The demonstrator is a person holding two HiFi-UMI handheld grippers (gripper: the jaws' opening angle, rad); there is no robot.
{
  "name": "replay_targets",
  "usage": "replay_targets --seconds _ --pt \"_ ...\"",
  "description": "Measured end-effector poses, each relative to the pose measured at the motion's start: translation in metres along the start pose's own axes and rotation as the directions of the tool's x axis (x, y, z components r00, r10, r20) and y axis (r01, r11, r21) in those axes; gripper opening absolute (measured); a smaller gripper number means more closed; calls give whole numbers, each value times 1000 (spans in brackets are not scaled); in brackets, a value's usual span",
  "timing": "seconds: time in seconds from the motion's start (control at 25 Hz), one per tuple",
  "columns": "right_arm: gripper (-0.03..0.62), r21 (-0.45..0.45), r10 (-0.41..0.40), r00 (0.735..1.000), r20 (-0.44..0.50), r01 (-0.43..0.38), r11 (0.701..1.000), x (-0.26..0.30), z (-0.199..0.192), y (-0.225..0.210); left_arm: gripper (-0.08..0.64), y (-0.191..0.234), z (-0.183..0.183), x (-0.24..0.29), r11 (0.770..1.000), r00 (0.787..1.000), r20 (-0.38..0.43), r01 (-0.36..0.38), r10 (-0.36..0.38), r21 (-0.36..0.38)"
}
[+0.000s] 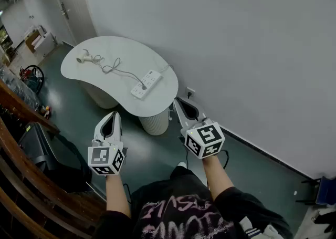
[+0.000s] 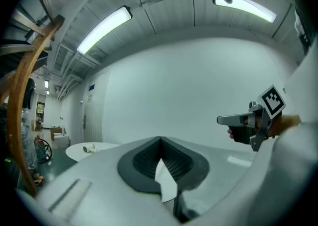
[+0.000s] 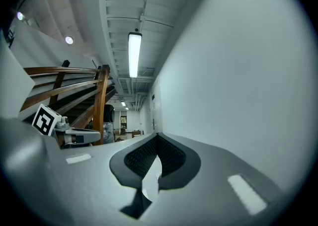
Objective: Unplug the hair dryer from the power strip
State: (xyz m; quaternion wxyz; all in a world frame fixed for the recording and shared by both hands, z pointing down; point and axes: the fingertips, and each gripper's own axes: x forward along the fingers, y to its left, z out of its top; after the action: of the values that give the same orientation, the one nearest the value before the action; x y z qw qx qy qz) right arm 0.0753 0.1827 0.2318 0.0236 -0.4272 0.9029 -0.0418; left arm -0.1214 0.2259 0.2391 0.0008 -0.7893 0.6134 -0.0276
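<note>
A white hair dryer lies at the far left end of a white kidney-shaped table. Its cord runs across the top to a white power strip near the table's right end, where a plug sits in a socket. Both grippers hang over the floor, well short of the table. My left gripper is shut on nothing, and so is my right gripper. The left gripper view shows its own closed jaws, the hair dryer far off and the right gripper.
A wooden stair railing curves along the left. The table's ribbed pedestal stands just beyond the grippers. A grey wall with a socket runs along the right. Dark equipment sits on the floor at the left.
</note>
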Motion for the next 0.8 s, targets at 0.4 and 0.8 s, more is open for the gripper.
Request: replay_targets --seconds 0.4,0.8 --pt "8 15 -1 1000 2 1 1000 -2 -4 -4 0 -7 -6 2 1000 1000 -12 4 -4 5" --pt "8 19 3 999 32 -4 1000 -5 -1 4 0 -6 -8 -3 1000 1000 -7 9 -9 0"
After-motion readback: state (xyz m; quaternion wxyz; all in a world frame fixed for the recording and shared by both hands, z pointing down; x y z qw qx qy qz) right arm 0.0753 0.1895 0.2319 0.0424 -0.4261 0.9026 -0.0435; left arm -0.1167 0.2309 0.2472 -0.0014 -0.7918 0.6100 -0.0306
